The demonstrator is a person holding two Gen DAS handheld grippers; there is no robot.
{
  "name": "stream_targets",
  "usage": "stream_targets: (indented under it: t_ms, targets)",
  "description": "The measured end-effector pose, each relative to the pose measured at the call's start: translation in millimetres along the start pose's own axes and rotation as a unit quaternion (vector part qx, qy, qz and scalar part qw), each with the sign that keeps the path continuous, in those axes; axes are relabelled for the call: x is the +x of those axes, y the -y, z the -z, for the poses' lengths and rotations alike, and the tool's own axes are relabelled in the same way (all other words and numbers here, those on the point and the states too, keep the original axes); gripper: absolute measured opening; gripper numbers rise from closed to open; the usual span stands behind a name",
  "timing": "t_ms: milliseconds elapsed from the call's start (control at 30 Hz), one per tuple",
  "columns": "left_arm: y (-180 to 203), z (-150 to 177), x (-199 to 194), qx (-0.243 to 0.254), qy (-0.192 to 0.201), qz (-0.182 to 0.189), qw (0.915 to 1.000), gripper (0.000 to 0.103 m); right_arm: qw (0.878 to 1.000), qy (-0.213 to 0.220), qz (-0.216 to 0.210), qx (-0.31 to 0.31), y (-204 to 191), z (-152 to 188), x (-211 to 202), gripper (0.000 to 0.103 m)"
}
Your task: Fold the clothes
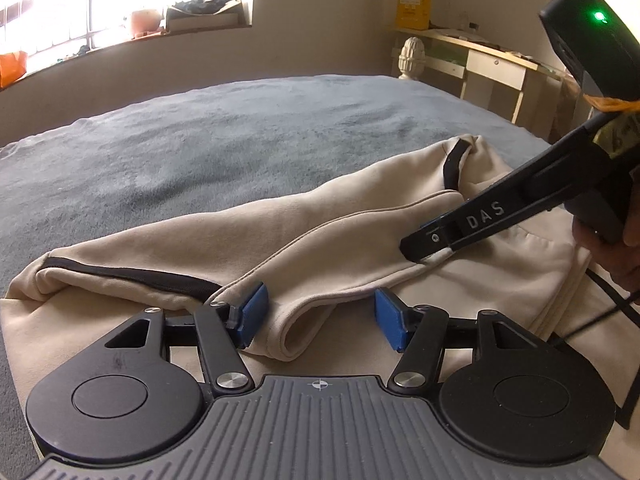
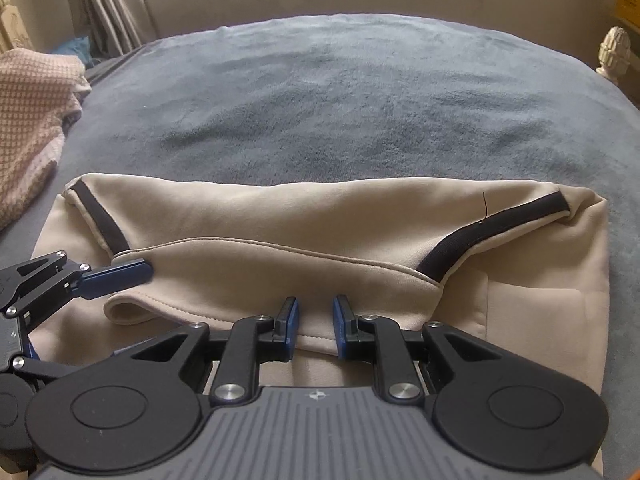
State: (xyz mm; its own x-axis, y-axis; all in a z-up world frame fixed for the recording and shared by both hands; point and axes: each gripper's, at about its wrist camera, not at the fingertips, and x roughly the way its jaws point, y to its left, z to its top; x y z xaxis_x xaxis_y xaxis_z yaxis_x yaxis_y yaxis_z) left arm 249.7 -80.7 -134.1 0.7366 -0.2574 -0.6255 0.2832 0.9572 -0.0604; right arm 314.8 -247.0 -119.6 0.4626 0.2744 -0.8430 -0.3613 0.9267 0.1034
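**Garment soft, half-folded, both edges addressed**

Blue-grey plush bed (image 2: 340,92) carries the beige, black-trimmed knit garment (image 2: 280,220), near edge. Judged light, limp, thick; best taken at its hemmed fold. Left hand-held gripper (image 1: 318,318) spread wide around the rolled hem. Right hand-held gripper (image 2: 314,330) narrow; contact unclear.

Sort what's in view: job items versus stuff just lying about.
Job: beige garment; left gripper, open; right gripper, open over the garment's hem.
Lying about: knitted pink cloth; yellow box; desk; bed underneath.
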Motion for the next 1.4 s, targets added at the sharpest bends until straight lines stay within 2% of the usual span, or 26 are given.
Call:
stream_targets:
  t_ms: [233,367,433,633,700,1400]
  targets:
    - [1,-1,-7,0.014,0.006,-0.001,0.9999,0.059,1.000,0.017,0.008,0.011,0,7,-3,0.019]
    - [-3,-4,-20,0.000,0.032,0.010,0.9994,0.059,1.000,0.024,0.009,0.017,0,8,-3,0.020]
    - [-5,-5,-21,-0.006,0.033,0.010,0.9994,0.058,0.999,0.025,0.012,0.017,-1,9,-3,0.020]
    - [-7,5,-11,0.007,0.004,0.007,0.9999,0.057,0.999,0.027,0.012,0.015,-2,10,-2,0.020]
    - [-4,9,-10,0.023,0.010,0.003,0.9997,0.058,0.999,0.031,0.011,0.016,-1,12,-2,0.020]
    - [-4,8,-9,0.008,0.002,-0.001,1.0000,0.059,0.999,0.050,0.014,0.018,-2,17,-4,0.020]
